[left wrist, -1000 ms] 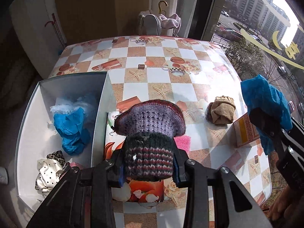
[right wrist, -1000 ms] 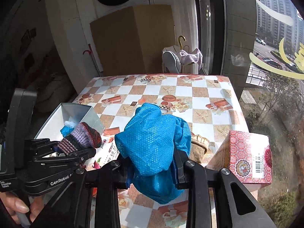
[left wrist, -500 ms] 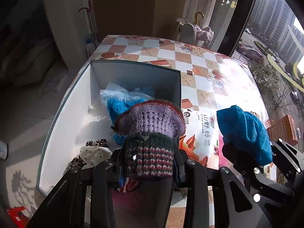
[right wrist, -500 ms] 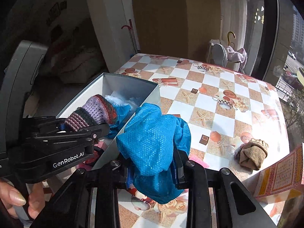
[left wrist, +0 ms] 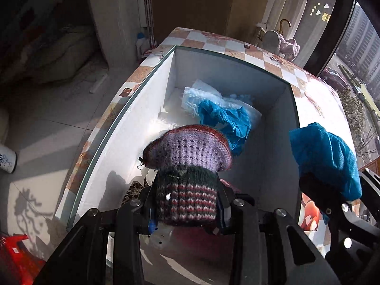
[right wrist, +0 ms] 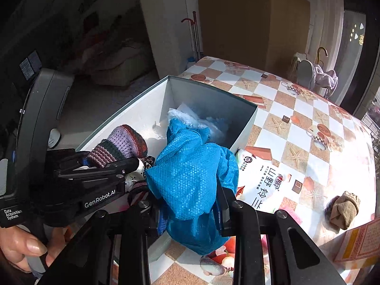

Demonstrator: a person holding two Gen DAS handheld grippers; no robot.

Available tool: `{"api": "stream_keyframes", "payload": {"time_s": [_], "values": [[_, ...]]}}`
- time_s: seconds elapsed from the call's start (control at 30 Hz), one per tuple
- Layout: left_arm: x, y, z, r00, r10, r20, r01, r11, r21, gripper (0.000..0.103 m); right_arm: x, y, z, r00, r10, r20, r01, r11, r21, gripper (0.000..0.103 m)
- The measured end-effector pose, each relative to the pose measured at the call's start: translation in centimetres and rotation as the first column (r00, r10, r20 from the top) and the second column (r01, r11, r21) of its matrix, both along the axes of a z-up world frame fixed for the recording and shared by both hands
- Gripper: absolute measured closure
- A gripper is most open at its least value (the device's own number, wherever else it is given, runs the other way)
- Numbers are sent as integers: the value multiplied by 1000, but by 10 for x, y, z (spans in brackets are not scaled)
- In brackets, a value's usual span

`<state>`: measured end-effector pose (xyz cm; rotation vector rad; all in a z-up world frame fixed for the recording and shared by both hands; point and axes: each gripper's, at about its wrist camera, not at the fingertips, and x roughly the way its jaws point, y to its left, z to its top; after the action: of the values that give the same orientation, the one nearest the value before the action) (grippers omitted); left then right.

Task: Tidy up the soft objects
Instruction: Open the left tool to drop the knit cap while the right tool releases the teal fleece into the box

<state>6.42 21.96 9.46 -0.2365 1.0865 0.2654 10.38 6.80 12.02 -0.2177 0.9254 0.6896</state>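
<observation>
Over the white box (left wrist: 133, 118) at the tabletop's (right wrist: 306, 128) left edge is where my left tongs (left wrist: 187, 204) now hang, clamped on the knitted striped sock (left wrist: 187, 166). A second ago that sock was out above the checked cloth with the box off to the left; now the box floor lies right under it, so I judge the carry is finished and all that's left on this side is to let go. The sock's long axis runs along the tongs and tips steeply downward, its purple end pointing forward toward the blue covers (left wrist: 225, 118) and clear plastic already lying at the far end of the box.

Further right, my right tongs (right wrist: 190, 199) are closed on a bundle of blue plastic shoe cover (right wrist: 192, 180). It has come across with the other one and now sits at the box's right wall, roughly over the rim, not yet clearly inside. It is a crumpled lump with no real direction, though its bulk stands up out of the tongs and a tail droops below them. I reckon it needs a little more leftward travel before dropping. Rightmost, a rolled tan sock (right wrist: 344, 209) waits on the tabletop, well apart from the box.
</observation>
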Motion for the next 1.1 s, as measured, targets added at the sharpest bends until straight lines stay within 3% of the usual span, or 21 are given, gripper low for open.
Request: {"api": "stream_keyframes", "payload": {"time_s": [0.43, 0.83, 0.87, 0.9, 0.93, 0.97, 1.0, 1.1], "values": [[-5, 20, -5, 999, 34, -9, -35, 999, -6, 63, 25, 28, 6, 1000, -4, 12, 4, 1000, -9, 71], [-16, 18, -2, 999, 32, 29, -32, 999, 3, 63, 15, 30, 3, 1000, 11, 5, -11, 1000, 7, 71], [-16, 18, -1, 999, 35, 36, -35, 999, 2, 61, 16, 31, 4, 1000, 16, -2, -16, 1000, 11, 71], [-16, 19, 1, 998, 42, 36, -42, 999, 3, 52, 17, 32, 5, 1000, 23, -10, -23, 999, 22, 71], [-17, 21, 3, 998, 51, 43, -52, 999, 4, 39, 18, 32, 7, 1000, 23, -22, -22, 999, 38, 65], [-19, 22, 6, 997, 60, 58, -61, 998, 5, 33, 19, 30, 9, 1000, 12, -23, -11, 998, 55, 56], [-22, 24, 11, 994, 71, 81, -73, 997, 11, 27, 18, 27, 15, 1000, -7, -4, 8, 997, 79, 40], [-27, 23, 20, 991, 69, 119, -71, 997, 12, 26, 17, 15, 26, 998, -41, 38, 37, 993, 109, 35]]}}
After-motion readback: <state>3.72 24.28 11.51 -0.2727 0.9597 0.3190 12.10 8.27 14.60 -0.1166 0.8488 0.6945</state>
